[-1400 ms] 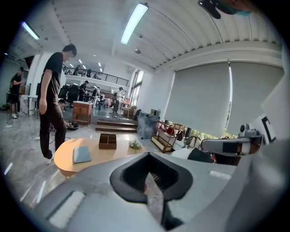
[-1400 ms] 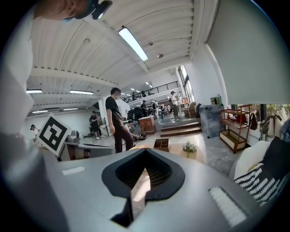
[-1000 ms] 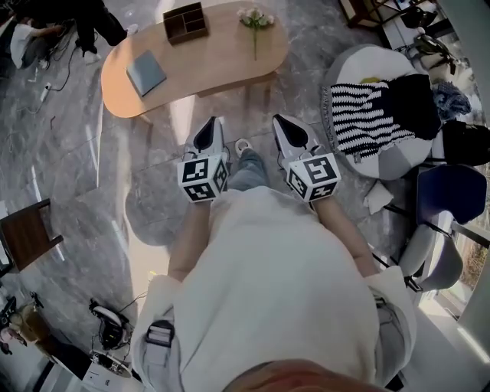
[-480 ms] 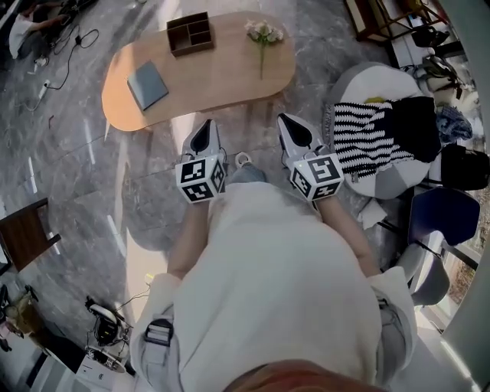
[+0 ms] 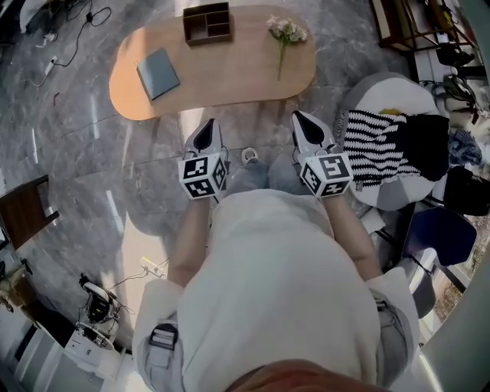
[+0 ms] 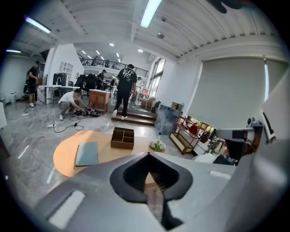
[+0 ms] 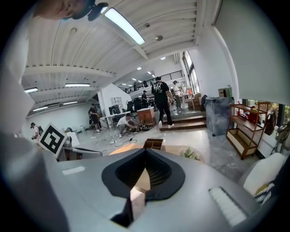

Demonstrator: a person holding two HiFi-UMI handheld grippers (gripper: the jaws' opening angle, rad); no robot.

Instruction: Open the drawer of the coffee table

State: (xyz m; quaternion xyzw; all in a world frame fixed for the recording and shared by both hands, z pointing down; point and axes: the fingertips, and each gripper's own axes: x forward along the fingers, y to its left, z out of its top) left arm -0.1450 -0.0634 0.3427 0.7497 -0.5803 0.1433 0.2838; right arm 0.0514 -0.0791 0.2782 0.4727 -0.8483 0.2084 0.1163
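Observation:
The oval wooden coffee table (image 5: pixel 230 73) stands ahead of me on the marble floor. On it lie a grey-blue book (image 5: pixel 157 73), a brown divided box (image 5: pixel 207 23) and a small bunch of flowers (image 5: pixel 285 32). No drawer front shows in any view. My left gripper (image 5: pixel 208 125) and right gripper (image 5: pixel 300 117) are held side by side in front of my body, short of the table's near edge, both shut and empty. In the left gripper view the shut left gripper (image 6: pixel 148 155) points at the table (image 6: pixel 65 156). The right gripper (image 7: pixel 145 151) points toward the box (image 7: pixel 154 144).
A white round seat (image 5: pixel 387 92) draped with a striped cloth (image 5: pixel 375 138) stands at the right, with a blue chair (image 5: pixel 444 230) behind it. A dark wooden chair (image 5: pixel 27 218) is at the left. Cables and devices (image 5: pixel 96 306) lie on the floor. Several people (image 6: pixel 124 88) are beyond the table.
I have walked toward the coffee table, so it sits nearer and further right in the head view. Both grippers came forward with me and stayed shut.

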